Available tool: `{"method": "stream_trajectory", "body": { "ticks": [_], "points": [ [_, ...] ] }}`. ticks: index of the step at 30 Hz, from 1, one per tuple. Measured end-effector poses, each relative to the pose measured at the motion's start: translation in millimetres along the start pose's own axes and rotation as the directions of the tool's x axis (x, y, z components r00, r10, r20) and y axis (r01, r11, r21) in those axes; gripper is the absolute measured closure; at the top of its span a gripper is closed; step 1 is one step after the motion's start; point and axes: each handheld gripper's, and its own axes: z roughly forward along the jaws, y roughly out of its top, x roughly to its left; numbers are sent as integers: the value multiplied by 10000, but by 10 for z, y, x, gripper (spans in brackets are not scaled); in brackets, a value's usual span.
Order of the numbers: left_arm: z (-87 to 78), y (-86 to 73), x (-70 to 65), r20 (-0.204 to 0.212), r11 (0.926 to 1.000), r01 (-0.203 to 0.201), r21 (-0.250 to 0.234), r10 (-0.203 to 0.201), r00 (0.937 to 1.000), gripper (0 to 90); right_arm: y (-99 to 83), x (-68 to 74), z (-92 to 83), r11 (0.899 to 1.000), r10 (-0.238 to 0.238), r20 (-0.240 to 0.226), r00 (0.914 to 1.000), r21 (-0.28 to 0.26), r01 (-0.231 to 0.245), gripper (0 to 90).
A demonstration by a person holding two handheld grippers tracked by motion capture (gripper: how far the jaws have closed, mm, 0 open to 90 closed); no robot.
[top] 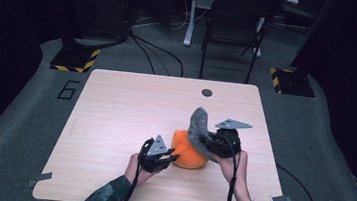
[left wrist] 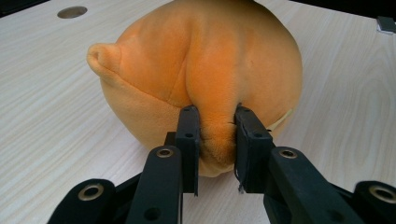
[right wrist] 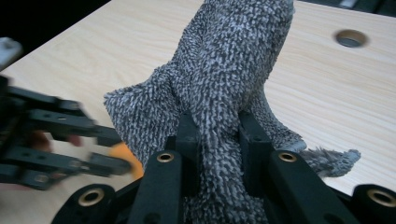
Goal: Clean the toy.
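A person's two hands work at a pale wooden surface (top: 113,124). The left claw (top: 173,156) pinches a fold of an orange plush toy (top: 188,153) resting near the right-centre of the surface. The right claw (top: 206,140) is clamped on a grey fuzzy cloth (top: 198,125), lifted above and partly covering the toy's far side. A figure "6" (top: 68,89) is marked on the floor, left of the surface. No brand or label is readable. The toy's face is hidden.
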Motion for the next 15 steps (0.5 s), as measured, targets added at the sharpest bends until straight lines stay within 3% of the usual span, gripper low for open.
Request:
{"method": "stream_trajectory", "body": {
  "ticks": [4,6,8,11,15],
  "points": [
    [-2,12,-23,26,9998,-35,-194,36,10000,744,54,263,147,9984,-513,-107,9986,220,515,738],
    [-6,15,-33,68,9996,-117,-266,119,9999,751,46,321,231,9975,-620,-188,9979,320,626,738],
    [-4,19,-39,100,9995,-190,-235,192,9998,758,13,377,323,9929,-1004,132,9949,649,994,737],
    [11,6,-38,80,9997,-219,-137,220,9997,763,-65,391,442,9864,-1401,584,9884,945,1342,739],
    [41,-9,-48,-27,9993,-370,47,370,9993,712,-115,372,509,9816,-1655,704,9837,1081,1574,741]
  ]
}}
